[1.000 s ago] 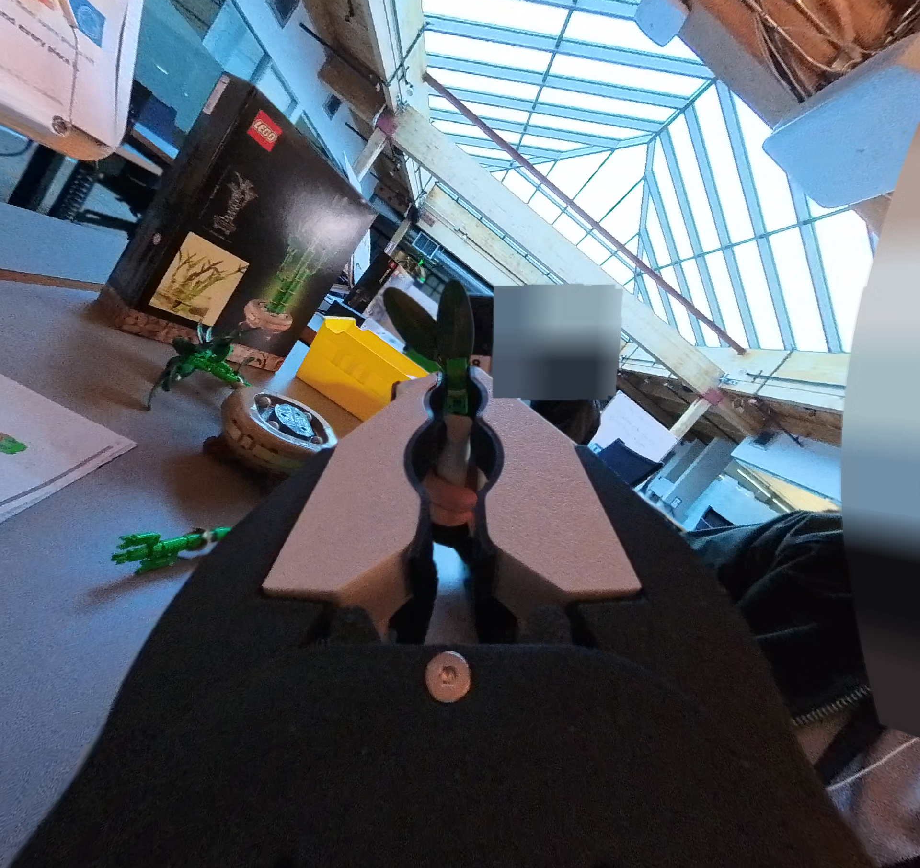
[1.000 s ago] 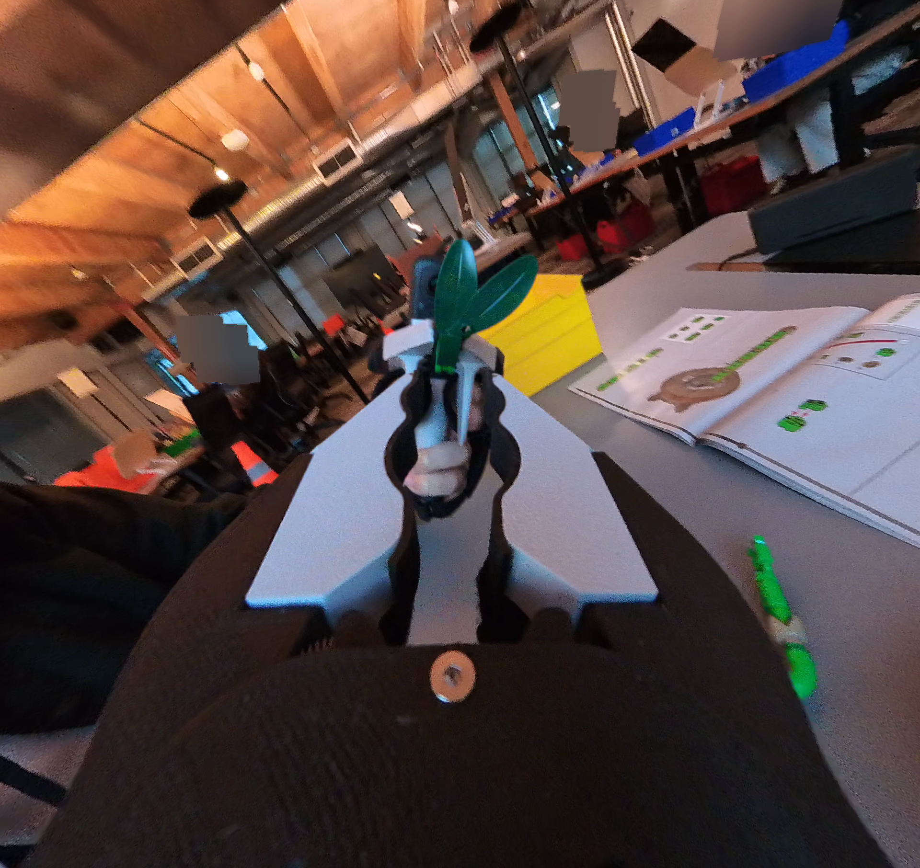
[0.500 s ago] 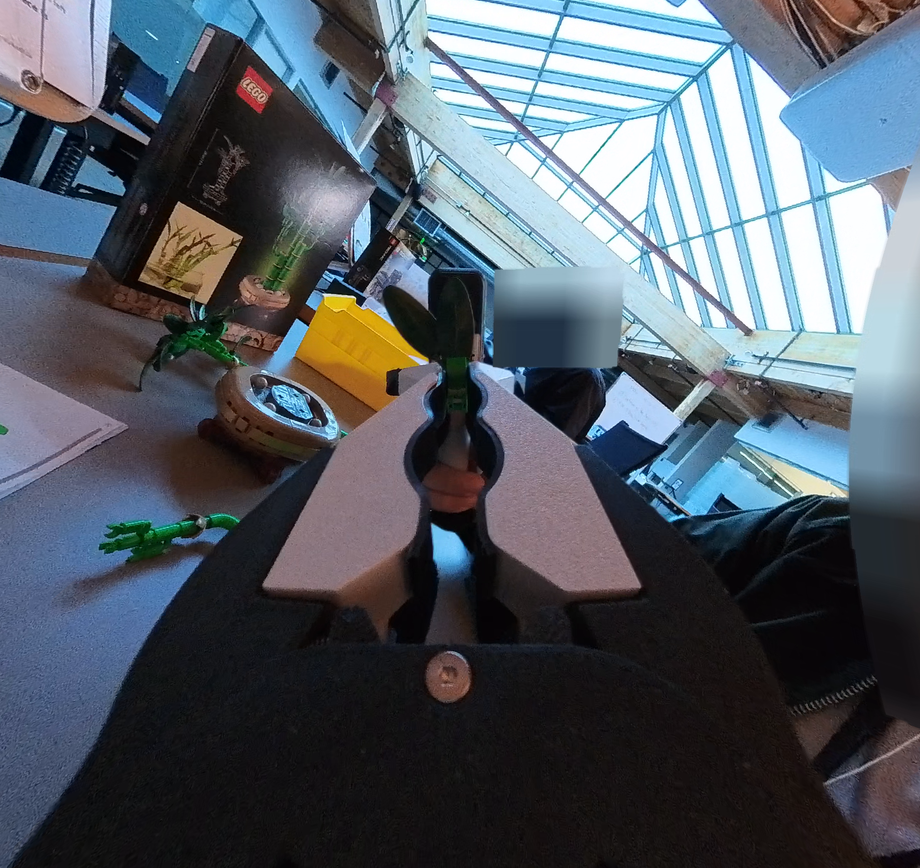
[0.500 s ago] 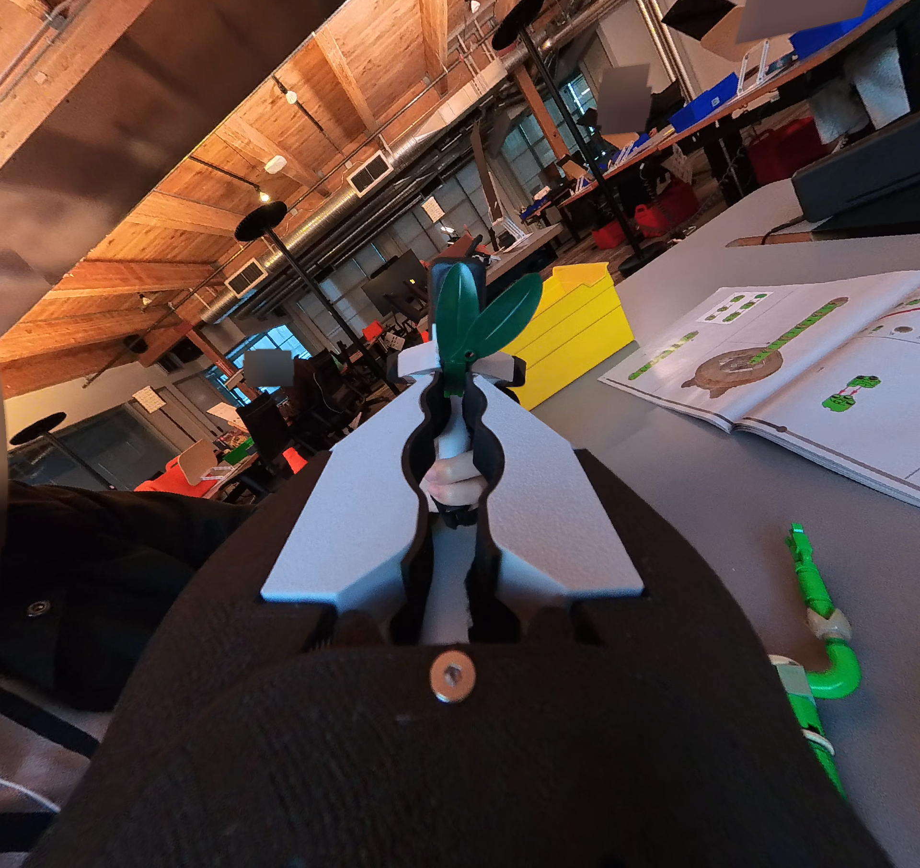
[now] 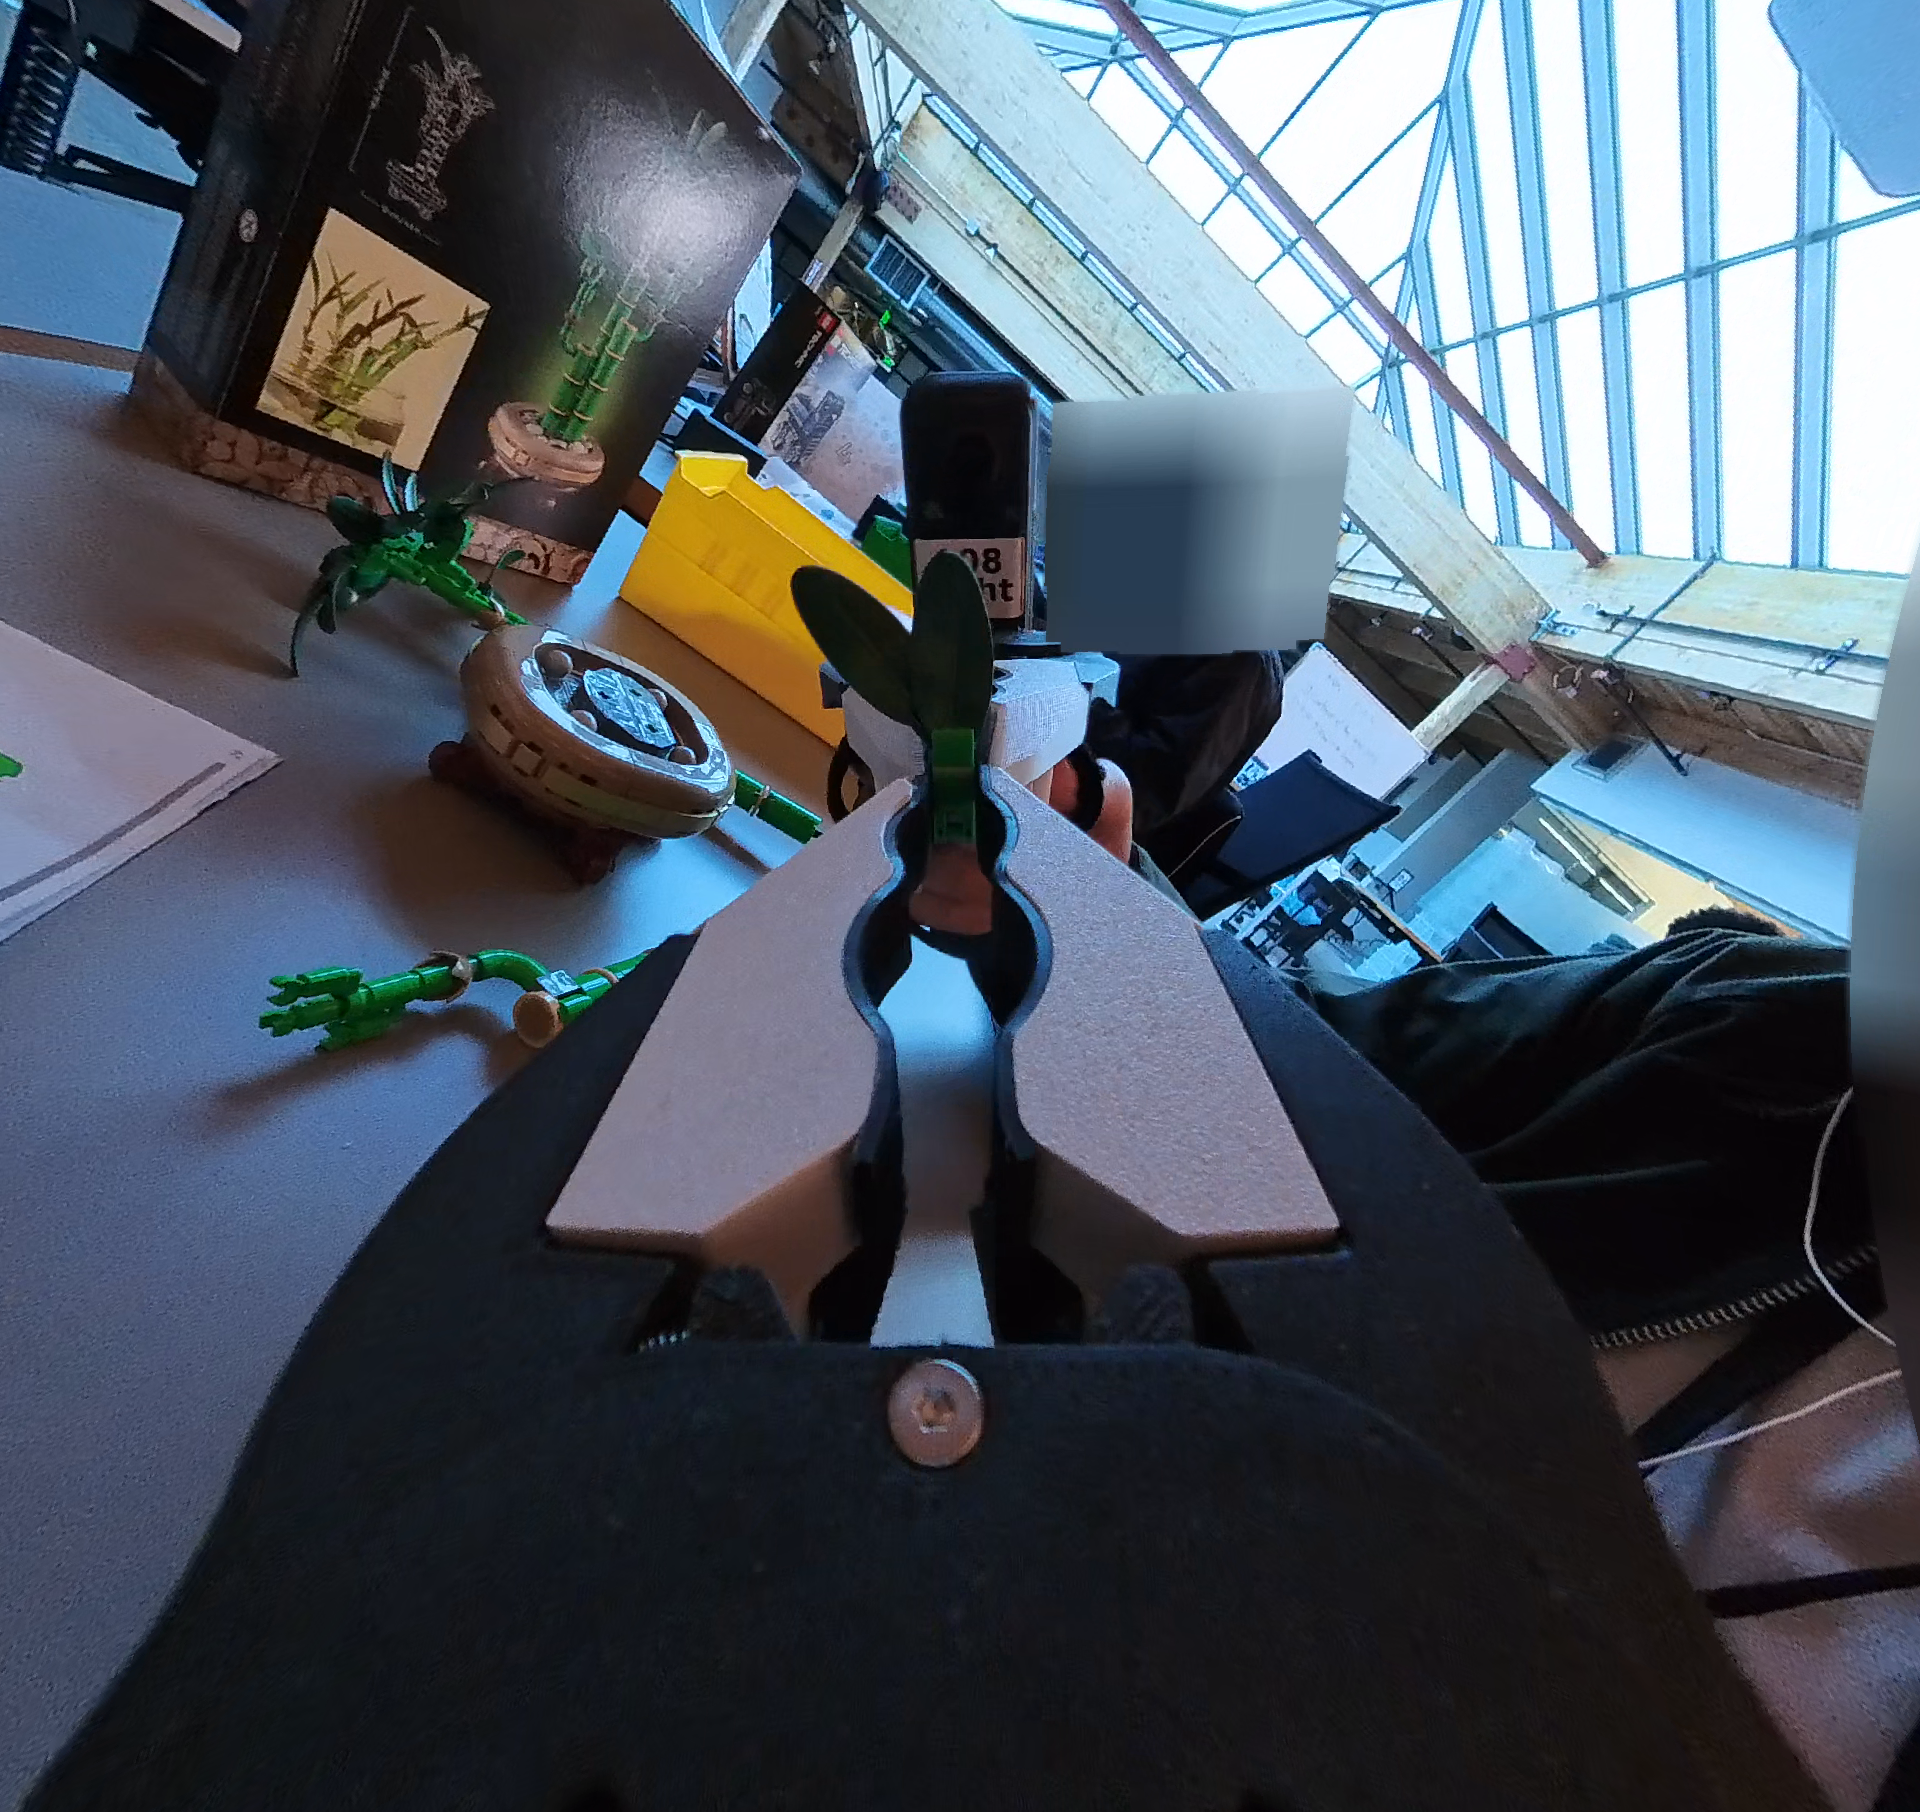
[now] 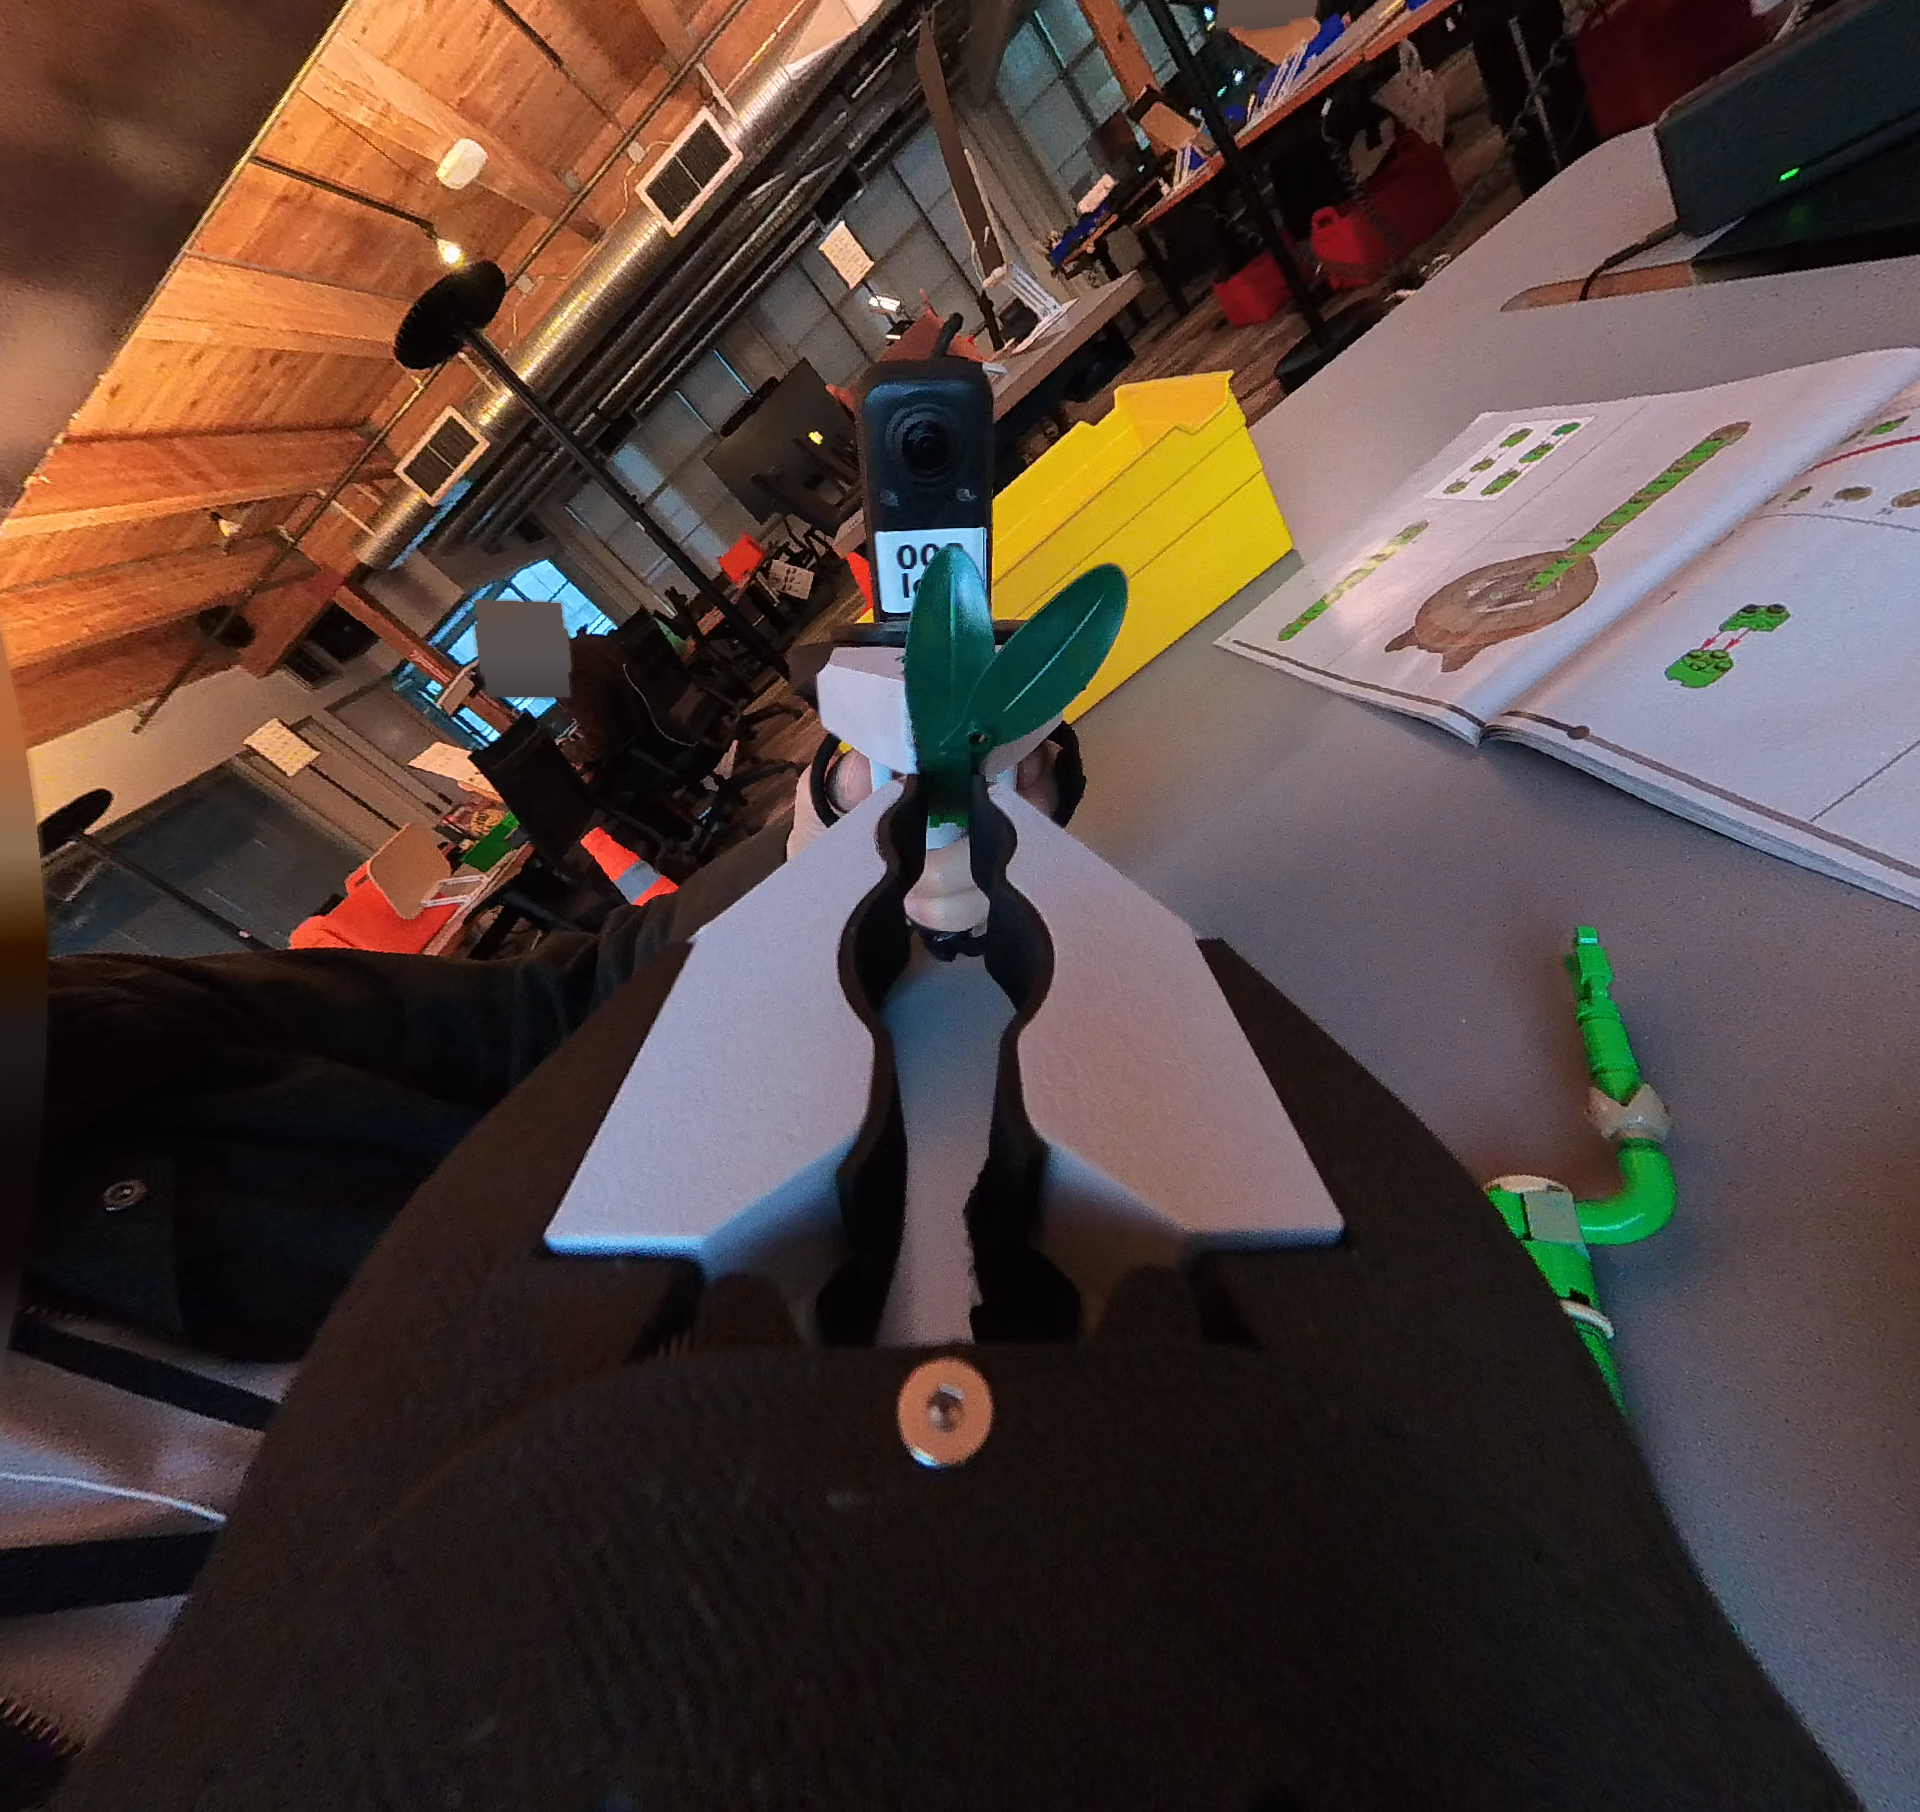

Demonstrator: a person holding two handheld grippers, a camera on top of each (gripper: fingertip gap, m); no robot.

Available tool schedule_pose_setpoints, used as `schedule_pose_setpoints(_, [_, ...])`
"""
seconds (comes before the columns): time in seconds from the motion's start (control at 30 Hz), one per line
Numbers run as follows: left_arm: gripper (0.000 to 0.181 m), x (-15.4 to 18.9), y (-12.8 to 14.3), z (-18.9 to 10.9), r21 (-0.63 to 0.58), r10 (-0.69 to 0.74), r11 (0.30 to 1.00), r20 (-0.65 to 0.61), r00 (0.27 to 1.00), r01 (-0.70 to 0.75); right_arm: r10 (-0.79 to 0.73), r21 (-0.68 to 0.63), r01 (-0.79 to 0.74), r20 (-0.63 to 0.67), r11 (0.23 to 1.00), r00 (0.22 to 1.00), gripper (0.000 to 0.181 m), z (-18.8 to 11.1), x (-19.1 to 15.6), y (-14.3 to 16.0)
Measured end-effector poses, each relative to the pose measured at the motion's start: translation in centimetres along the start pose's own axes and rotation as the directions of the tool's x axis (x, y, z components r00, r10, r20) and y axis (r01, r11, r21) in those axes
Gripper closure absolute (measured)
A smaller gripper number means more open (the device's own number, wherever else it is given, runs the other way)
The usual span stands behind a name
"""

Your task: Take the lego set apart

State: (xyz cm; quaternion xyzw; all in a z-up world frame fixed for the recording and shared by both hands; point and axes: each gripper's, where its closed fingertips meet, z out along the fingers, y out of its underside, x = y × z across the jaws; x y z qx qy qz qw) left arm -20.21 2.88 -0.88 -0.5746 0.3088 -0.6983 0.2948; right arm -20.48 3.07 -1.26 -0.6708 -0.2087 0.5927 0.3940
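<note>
A small Lego sprig with two dark green leaves [image 5: 914, 661] on a bright green stem is clamped between both grippers, which face each other tip to tip above the table edge. My left gripper [image 5: 951, 801] is shut on the stem. My right gripper [image 6: 951, 796] is shut on the base of the same sprig [image 6: 977, 671]. Each view shows the other gripper's grey fingers and black camera just behind the leaves. The round brown pot base [image 5: 592, 723] sits on the grey table [image 5: 208, 1191]. A bent green bamboo stalk [image 5: 416, 988] lies beside it and also shows in the right wrist view [image 6: 1616, 1139].
The black Lego box [image 5: 468, 204] stands at the back left with a leafy green bundle [image 5: 405, 547] in front of it. A yellow bin [image 5: 727, 567] [image 6: 1143, 515] sits behind the grippers. An open instruction booklet [image 6: 1662, 640] lies on the right. A person's dark sleeve [image 5: 1610, 1087] is close by. Both grippers' tips are close together, under 4 cm apart. The bent green bamboo stalk [image 5: 416, 988] is about 15 centimetres from both grippers' fingertips.
Both grippers stay shut on the sprig. Both have tilted down toward the table, so the opposite gripper's camera now rises into view and the pot base and bamboo stalk show more fully.
</note>
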Motion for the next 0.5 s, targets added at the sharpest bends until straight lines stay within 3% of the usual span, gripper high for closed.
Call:
schedule_pose_setpoints(0.17, [0.175,-0.2,0.18,-0.01,-0.01,-0.008,1.0,-0.001,1.0,0.008,0.018,-0.012,-0.018,0.007,1.0,1.0,0.176,-0.05,0.19,0.18])
schedule_pose_setpoints(0.27, [0.164,-0.55,-0.23,-0.32,0.002,-0.004,1.0,0.015,1.0,0.004,0.034,-0.004,-0.034,0.027,0.999,0.999,0.175,-0.17,-0.02,0.01])
schedule_pose_setpoints(0.5, [0.165,-0.02,0.44,-0.23,-0.052,0.003,0.999,-0.026,1.0,-0.004,0.041,-0.047,-0.039,0.029,0.998,0.999,0.175,-0.03,0.04,0.67])
